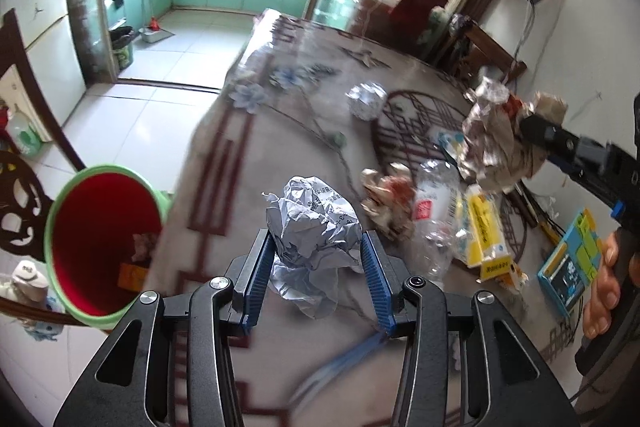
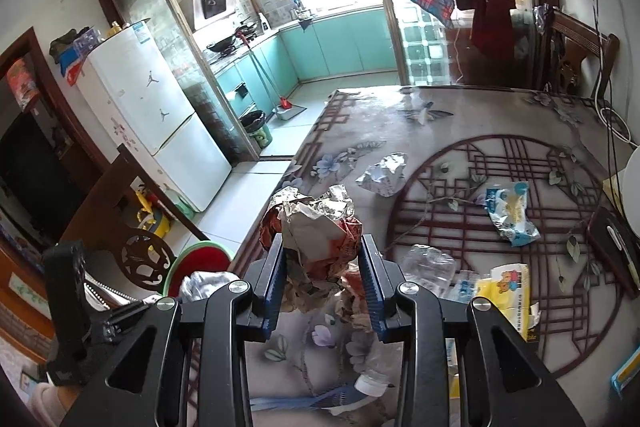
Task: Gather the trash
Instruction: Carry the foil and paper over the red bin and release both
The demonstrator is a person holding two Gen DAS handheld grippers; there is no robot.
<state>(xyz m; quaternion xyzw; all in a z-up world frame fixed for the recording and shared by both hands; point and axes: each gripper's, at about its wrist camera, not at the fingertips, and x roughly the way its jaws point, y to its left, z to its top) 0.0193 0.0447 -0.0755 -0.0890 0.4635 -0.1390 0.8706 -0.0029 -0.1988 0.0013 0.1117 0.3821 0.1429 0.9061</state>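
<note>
While our left gripper [image 1: 316, 259] clamps crumpled paper [image 1: 314, 223] — long axis upright — our right gripper's [image 2: 322, 267] jaws squeeze an upright foil wrapper [image 2: 316, 227].

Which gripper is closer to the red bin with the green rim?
Left. The left gripper, holding crumpled white paper, is beside the red bin; the right gripper is farther over the table.

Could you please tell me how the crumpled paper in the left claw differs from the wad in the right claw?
The left claw grips a white printed paper ball; the right claw grips a foil-lined snack wrapper, silver and reddish-brown. The paper ball looks matte, the wrapper shiny. Both are crumpled and lifted above the table.
</note>
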